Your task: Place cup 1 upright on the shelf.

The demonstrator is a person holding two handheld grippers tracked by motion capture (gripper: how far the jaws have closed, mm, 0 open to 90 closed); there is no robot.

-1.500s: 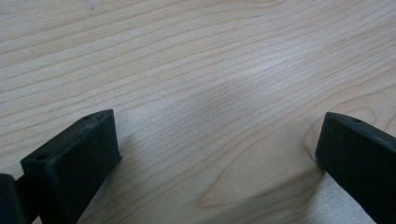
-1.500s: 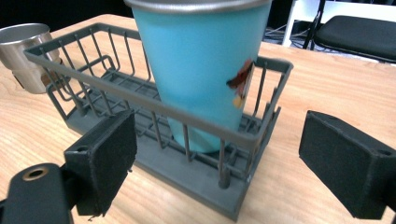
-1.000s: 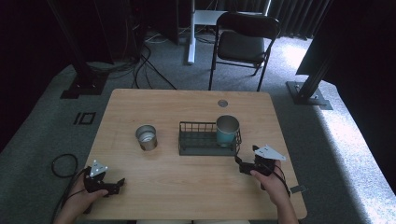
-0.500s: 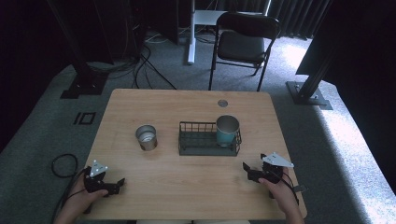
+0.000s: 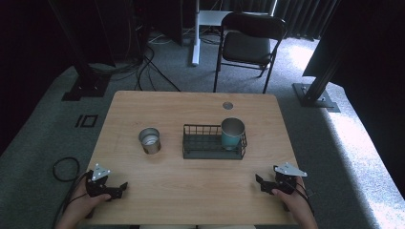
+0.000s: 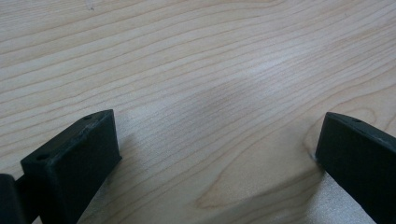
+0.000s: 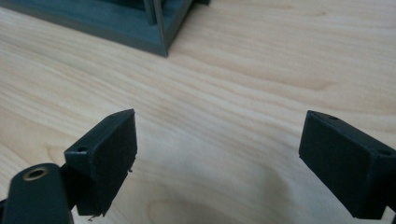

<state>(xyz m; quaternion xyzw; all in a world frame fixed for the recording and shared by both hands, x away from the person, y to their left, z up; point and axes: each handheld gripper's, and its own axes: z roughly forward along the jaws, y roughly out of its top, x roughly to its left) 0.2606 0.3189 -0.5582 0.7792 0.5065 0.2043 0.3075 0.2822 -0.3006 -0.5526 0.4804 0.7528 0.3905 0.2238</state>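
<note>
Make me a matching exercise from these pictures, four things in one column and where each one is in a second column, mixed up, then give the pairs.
Things:
1. teal cup
2. steel cup
3. left gripper
4. right gripper

Places:
A. near right corner of the table, jaws open
B. standing in the wire basket
C. near left corner of the table, jaws open
D. on the bare table, left of the basket

Pairs: 1-B, 2-D, 3-C, 4-A

Beyond the wooden table (image 5: 191, 191), a black folding chair (image 5: 248, 45) on grey carpet (image 5: 308, 143). Near the far edge, a small round disc (image 5: 228, 105), perhaps a cable port. Farther left, loose cables (image 5: 152, 71).
</note>
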